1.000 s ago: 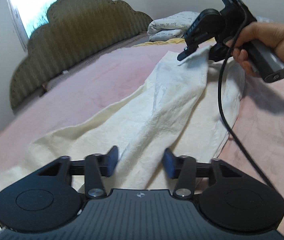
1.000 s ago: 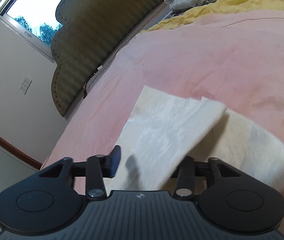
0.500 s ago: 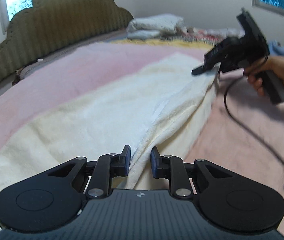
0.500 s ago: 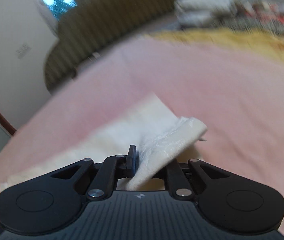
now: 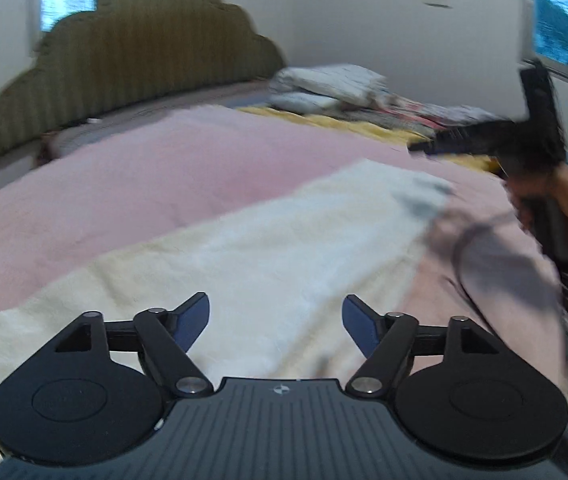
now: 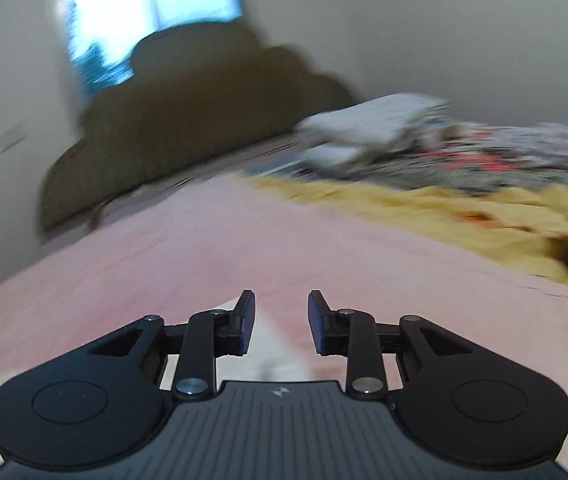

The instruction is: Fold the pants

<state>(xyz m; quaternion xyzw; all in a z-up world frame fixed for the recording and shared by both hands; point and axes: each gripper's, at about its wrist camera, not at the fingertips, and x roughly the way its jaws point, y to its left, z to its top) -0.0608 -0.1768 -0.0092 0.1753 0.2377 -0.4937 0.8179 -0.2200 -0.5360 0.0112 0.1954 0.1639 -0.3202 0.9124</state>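
The cream-white pants [image 5: 275, 252] lie flat and folded lengthwise on the pink bedspread [image 5: 155, 176]. My left gripper [image 5: 275, 320] is open and empty just above their near part. My right gripper [image 6: 279, 322] is open and empty; in the left wrist view it [image 5: 488, 144] hangs in the air above and beyond the far end of the pants. In the right wrist view only a small corner of the pants [image 6: 271, 356] shows under the jaws. Both views are motion-blurred.
An olive scalloped headboard [image 5: 143, 60] stands at the back left. White pillows [image 5: 332, 84], a yellow blanket [image 6: 436, 208] and patterned bedding [image 6: 524, 148] are piled at the back right. A black cable [image 5: 468, 264] hangs from the right gripper.
Both grippers have opened and let go of the pants. The pants have dropped flat on the bed. The right gripper has lifted up and away from the cloth.
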